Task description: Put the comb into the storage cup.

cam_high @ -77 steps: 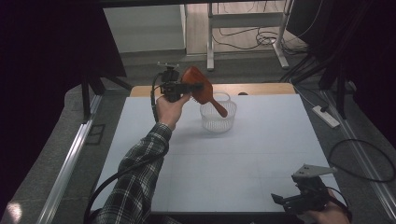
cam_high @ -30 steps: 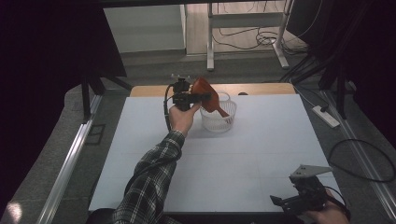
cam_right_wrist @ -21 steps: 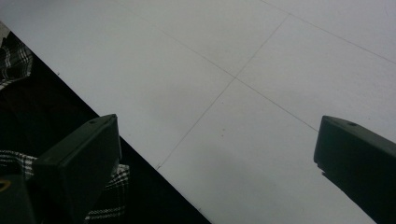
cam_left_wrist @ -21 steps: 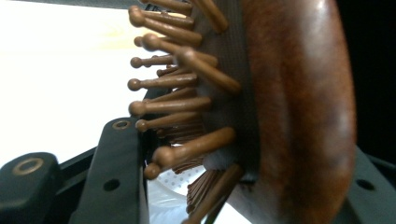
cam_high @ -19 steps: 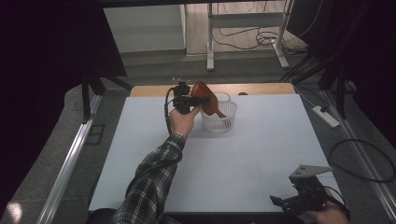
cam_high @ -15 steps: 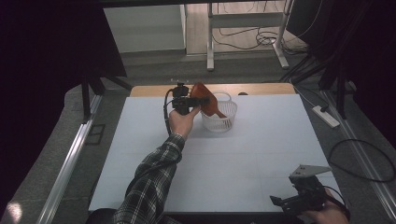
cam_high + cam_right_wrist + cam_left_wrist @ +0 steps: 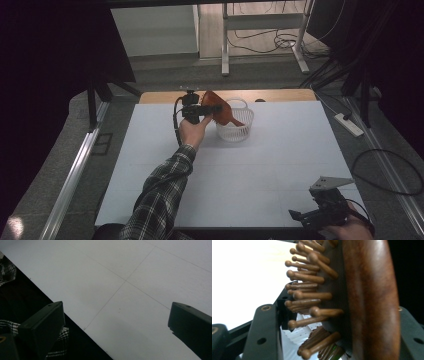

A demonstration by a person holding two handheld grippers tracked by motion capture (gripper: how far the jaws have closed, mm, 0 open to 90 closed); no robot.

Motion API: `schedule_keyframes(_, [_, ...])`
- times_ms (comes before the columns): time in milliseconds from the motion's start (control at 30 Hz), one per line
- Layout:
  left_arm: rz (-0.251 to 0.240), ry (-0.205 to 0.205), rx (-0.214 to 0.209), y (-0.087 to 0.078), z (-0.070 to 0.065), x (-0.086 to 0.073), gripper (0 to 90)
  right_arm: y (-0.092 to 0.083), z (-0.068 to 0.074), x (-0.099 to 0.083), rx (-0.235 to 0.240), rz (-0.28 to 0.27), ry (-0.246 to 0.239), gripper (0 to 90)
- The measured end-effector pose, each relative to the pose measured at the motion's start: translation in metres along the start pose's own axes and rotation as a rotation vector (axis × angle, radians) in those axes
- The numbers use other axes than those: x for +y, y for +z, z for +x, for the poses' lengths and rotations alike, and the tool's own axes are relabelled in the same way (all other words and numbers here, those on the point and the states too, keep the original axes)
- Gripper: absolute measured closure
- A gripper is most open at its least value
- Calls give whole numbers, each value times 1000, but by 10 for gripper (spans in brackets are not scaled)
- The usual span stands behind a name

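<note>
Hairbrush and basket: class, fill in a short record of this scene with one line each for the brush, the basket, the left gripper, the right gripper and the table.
brush: brown wooden hairbrush with knob-tipped bristles, tilted, its far end over the basket
basket: small white basket with a handle, at the far middle of the table
left gripper: left gripper beside the basket; jaws have just been opening, brush between them, a gap at the bristle side
right gripper: right gripper at the near right corner, jaws wide, nothing between
table: white table
</note>
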State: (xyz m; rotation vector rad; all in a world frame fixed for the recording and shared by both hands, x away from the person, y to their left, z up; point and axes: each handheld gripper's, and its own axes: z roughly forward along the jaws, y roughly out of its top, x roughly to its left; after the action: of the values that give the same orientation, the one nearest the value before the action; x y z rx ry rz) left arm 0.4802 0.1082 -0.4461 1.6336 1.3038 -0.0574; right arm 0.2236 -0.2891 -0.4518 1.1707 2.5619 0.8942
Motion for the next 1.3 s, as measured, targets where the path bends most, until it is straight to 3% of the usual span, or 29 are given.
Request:
schedule_keyframes(333, [11, 46, 12, -3, 1, 0, 291, 0, 0, 0, -1, 0, -1, 10])
schedule_keyframes(533, [41, 119, 19, -6, 0, 1, 226, 0, 0, 0, -3, 2, -1, 9])
schedule_keyframes(767, [101, 267, 41, -7, -4, 0, 149, 0, 0, 0, -3, 2, -1, 9])
schedule_keyframes(900, [115, 324, 48, -9, -6, -2, 117, 0, 0, 0, -3, 3, -1, 9])
schedule_keyframes(1133, [117, 383, 58, -16, -3, -4, 67, 1, 0, 0, -3, 6, -1, 9])
schedule_keyframes(1300, [115, 404, 56, -21, -2, -7, 41, 1, 1, 0, -4, 7, -1, 9])
